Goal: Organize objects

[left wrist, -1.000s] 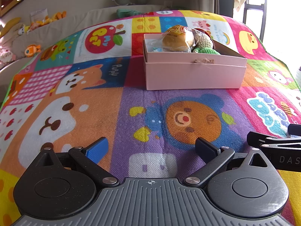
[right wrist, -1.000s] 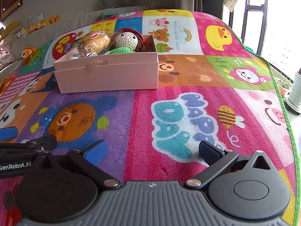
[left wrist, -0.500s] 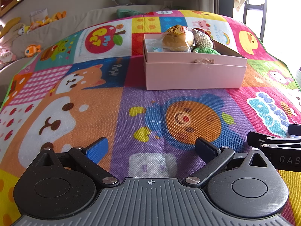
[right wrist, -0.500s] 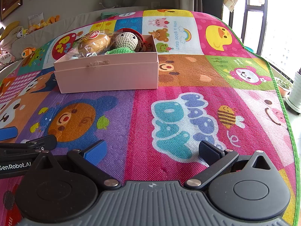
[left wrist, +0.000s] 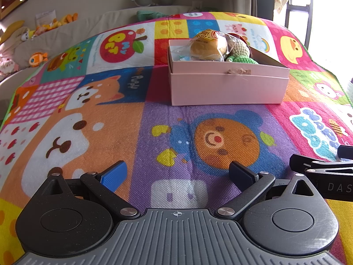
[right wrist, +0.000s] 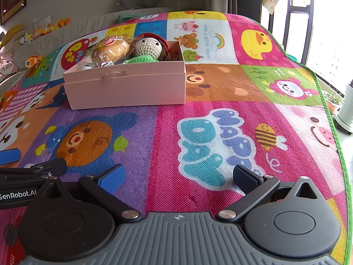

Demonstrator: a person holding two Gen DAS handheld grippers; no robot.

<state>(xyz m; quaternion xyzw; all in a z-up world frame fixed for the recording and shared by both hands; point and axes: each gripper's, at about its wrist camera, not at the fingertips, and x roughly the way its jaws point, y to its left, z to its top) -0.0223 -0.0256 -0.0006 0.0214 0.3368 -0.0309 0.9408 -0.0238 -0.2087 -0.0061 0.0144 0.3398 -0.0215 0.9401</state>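
From the left wrist, the left tongs (left wrist: 177, 173) stand released over the colourful cartoon play mat (left wrist: 88, 132). Ahead, well apart, the open pale-pink cardboard box (left wrist: 227, 88) holds a plastic-wrapped bun (left wrist: 207, 46) and a crocheted doll (left wrist: 239, 50).

From the right wrist, the right tongs (right wrist: 177, 176) are likewise released and empty; the box (right wrist: 128, 86) sits ahead to the left, bun (right wrist: 110, 49) beside doll (right wrist: 147, 48).

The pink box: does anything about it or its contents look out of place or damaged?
Nothing is spilled or damaged. The pink box sits flat on the mat, slightly overfilled: the wrapped bun and the crochet doll rise above its rim.
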